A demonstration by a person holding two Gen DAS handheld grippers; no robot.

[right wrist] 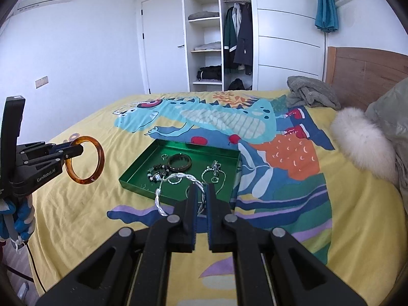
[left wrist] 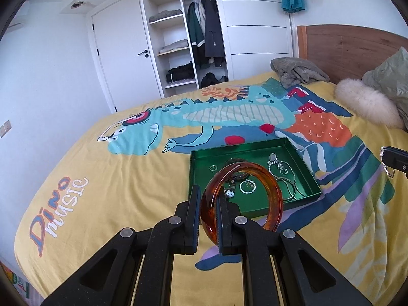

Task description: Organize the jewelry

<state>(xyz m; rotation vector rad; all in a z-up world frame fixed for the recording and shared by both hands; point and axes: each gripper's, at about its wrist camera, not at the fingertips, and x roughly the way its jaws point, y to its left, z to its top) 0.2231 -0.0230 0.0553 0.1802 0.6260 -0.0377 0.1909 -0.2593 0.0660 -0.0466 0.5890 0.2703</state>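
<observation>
The left hand-held gripper point(left wrist: 207, 199) squeezes the amber bangle point(left wrist: 270, 191) by its rim, up in the air at about 8 o'clock from the green tray point(right wrist: 132, 179). The right hand-held gripper point(right wrist: 201, 196) is closed on a twisted silver bracelet point(right wrist: 163, 199), right at the tray's near edge, at 6 o'clock. Inside the tray lie a dark bangle point(right wrist: 179, 162), a bead bracelet point(right wrist: 156, 173), small rings and thin chains.

I think the bangle could slip, because it is smooth and round and pinched on only a small bit. The silver bracelet hangs out to one side and might catch on the tray wall. The bed point(right wrist: 84, 209) is soft, so a push could tip the tray.

The bed has a yellow dinosaur cover. Behind it, at 12 o'clock, stands an open white wardrobe point(right wrist: 219, 33).
</observation>
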